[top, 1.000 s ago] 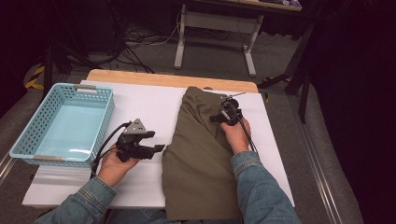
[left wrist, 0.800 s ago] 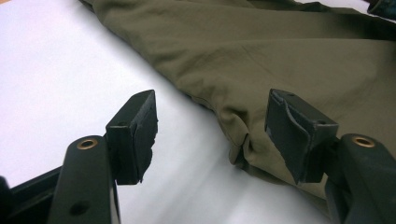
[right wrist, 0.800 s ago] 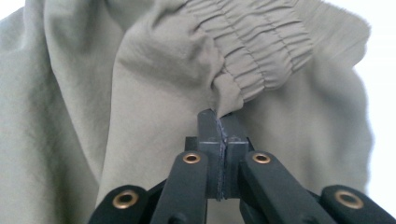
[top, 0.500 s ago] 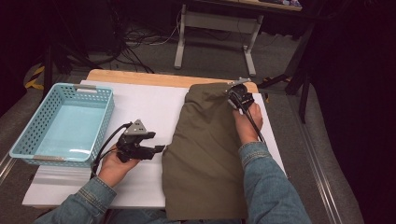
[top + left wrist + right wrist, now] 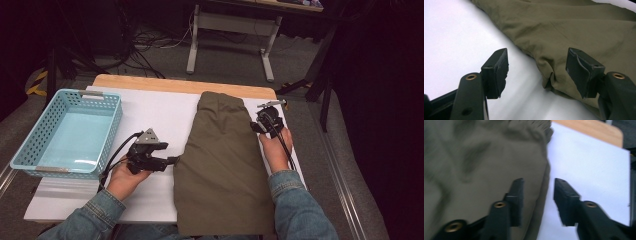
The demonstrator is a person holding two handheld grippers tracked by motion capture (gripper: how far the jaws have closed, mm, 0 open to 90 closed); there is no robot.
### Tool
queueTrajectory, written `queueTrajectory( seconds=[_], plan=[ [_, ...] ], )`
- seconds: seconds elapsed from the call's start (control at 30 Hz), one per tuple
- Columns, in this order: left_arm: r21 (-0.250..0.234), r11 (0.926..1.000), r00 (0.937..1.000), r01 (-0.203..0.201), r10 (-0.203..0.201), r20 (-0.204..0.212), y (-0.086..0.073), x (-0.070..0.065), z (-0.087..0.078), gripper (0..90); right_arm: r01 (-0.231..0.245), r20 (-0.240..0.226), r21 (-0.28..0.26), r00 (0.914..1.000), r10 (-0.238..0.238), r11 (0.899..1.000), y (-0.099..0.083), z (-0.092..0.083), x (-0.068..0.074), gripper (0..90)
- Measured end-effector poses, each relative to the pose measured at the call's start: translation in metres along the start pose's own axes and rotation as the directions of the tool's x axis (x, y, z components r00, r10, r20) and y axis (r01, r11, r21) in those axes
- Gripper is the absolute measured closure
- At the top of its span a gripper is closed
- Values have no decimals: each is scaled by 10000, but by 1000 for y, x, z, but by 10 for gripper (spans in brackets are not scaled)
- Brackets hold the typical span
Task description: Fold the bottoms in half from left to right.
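An olive-green folded garment [image 5: 220,165] lies lengthwise on the white sheet [image 5: 155,115] that covers the table, its elastic waistband at the far end and its near end reaching the table's near edge. The left gripper [image 5: 172,161] rests low on the sheet at the garment's left edge, roughly halfway along its length, with its tips pointing right toward the fabric. In the left gripper view the jaws stand apart: one pad [image 5: 496,71] sits over bare white sheet, the other over the cloth, and a small fold of the garment's edge lies between them without being pressed. The right gripper [image 5: 266,120] is held over the garment's far right corner, close to the waistband. Its jaws have just been opening after a brief closure; in the right gripper view they stand slightly apart, straddling the garment's right edge [image 5: 545,182], with nothing clamped between the pads. A light-blue perforated basket [image 5: 107,122] stands at the left end of the table, well apart from the garment.
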State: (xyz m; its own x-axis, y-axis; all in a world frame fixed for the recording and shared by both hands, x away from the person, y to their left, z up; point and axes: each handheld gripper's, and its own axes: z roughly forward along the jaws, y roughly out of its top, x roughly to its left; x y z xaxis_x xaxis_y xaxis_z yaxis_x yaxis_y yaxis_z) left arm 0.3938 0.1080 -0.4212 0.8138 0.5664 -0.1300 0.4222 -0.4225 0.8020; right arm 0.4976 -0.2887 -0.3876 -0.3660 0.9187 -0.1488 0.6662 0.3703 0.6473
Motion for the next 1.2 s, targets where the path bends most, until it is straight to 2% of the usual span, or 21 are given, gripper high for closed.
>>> queueTrajectory(
  seconds=[0.07,0.13,0.23,0.4,0.43,0.47,0.53,0.6,0.63,0.8,0.83,0.9,0.93,0.97,1.0,1.07,1.13,1.2],
  plan=[
    [45,10000,10000,-37,37,-17,0,2,1,356,43,-238,90,9997,-41,10000,-5,-1,1,671],
    [85,9999,9999,106,-106,40,0,4,2,358,-24,-378,230,9993,33,9997,-11,1,0,662],
    [98,9996,9995,250,-251,164,0,6,4,362,-296,-609,365,9976,318,9989,-19,6,-5,619],
    [131,9997,9996,210,-212,172,0,8,6,365,-557,-844,749,9945,619,9956,-24,20,-7,545],
    [137,9996,9996,236,-238,168,0,8,5,365,-579,-832,799,9944,645,9951,-24,22,-6,559],
    [118,9996,9995,267,-268,151,-1,8,5,365,-583,-869,884,9940,660,9944,-24,25,-6,612],
    [80,9993,9993,359,-359,104,-1,8,4,366,-699,-1057,1055,9911,811,9920,-24,29,-5,785],
    [126,9994,9994,314,-313,-133,-1,8,4,372,-964,-1113,1153,9878,1093,9886,-25,31,-5,897],
    [125,9994,9993,310,-308,-207,-1,9,4,372,-1039,-1171,1145,9862,1173,9880,-25,31,-6,900],
    [24,9995,9995,300,-300,-111,0,9,2,372,-1386,-809,1208,9855,1489,9830,-28,28,-18,900],
    [-68,9992,9992,388,-388,14,1,7,3,371,-1419,-756,1230,9855,1518,9822,-29,28,-20,900],
    [-65,9998,9996,183,-182,196,4,5,5,362,-1496,-927,1180,9826,1608,9817,-33,28,-22,900],
    [42,9999,9997,142,-143,198,6,4,7,345,-1385,-995,1124,9837,1499,9840,-35,28,-22,893],
    [200,9998,9999,56,-58,92,9,4,11,331,-1324,-910,1059,9856,1422,9855,-35,28,-21,844],
    [275,9996,10000,95,-95,23,12,5,13,329,-1296,-877,945,9866,1380,9871,-36,27,-20,735],
    [351,9991,9997,247,-249,77,17,8,18,329,-1409,-1127,820,9823,1496,9866,-36,24,-20,678],
    [506,9978,9989,437,-445,161,22,10,24,336,-1516,-1068,715,9815,1587,9858,-39,17,-19,615],
    [1022,9934,9986,518,-529,87,28,14,35,339,-1669,-1407,570,9747,1734,9843,-42,13,-20,577]
  ],
)
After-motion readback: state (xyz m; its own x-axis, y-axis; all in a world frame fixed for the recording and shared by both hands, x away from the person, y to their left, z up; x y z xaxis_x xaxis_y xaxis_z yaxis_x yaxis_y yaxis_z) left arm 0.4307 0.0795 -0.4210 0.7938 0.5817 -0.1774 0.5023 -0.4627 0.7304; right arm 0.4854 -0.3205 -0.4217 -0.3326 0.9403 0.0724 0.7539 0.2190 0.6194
